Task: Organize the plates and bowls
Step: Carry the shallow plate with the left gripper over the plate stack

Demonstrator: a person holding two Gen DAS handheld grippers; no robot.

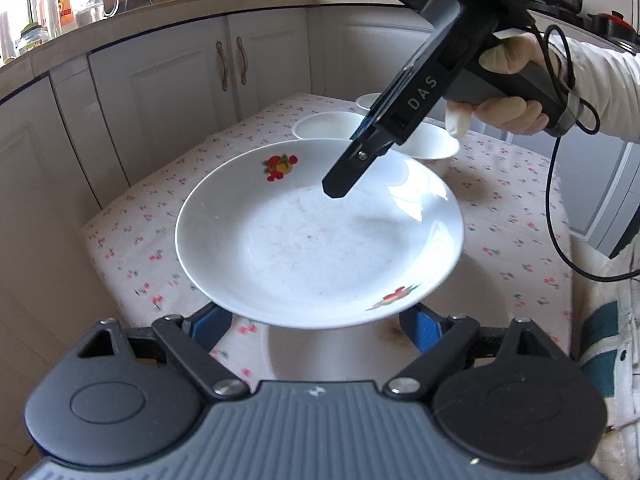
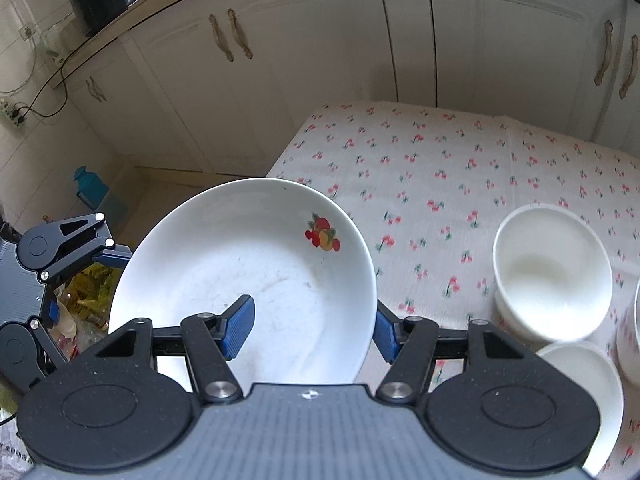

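R tool is clenching the rim of the plate. One blue pad is sitting inside, over the plate's well, and the other is sitting outside, under the rim. From the L view, the R tool is coming down at a slant from the upper right. Its black finger is lying over the plate's far rim, w/ a gloved hand gripping the grey handle and a black cable looping off it.

L tool is standing wide at the opposite rim. Both blue pads are tucking under the plate's near edge and are partly hidden by it, so I can't tell whether they're pressing or just sitting below. In the R view the L tool is showing at the plate's left side, one blue fingertip right at the rim.

The plate is white w/ fruit prints on the rim. It's hanging clear of the bench, casting a shadow on the cherry-print cloth below. In the R view it's overlapping the bench's left edge.

Three white bowls are sitting on the cloth, apart from the plate. In the L view they're toward the far edge: and. In the R view one bowl is standing whole, w/ two more cut off at the right. White cabinets are standing behind the bench.
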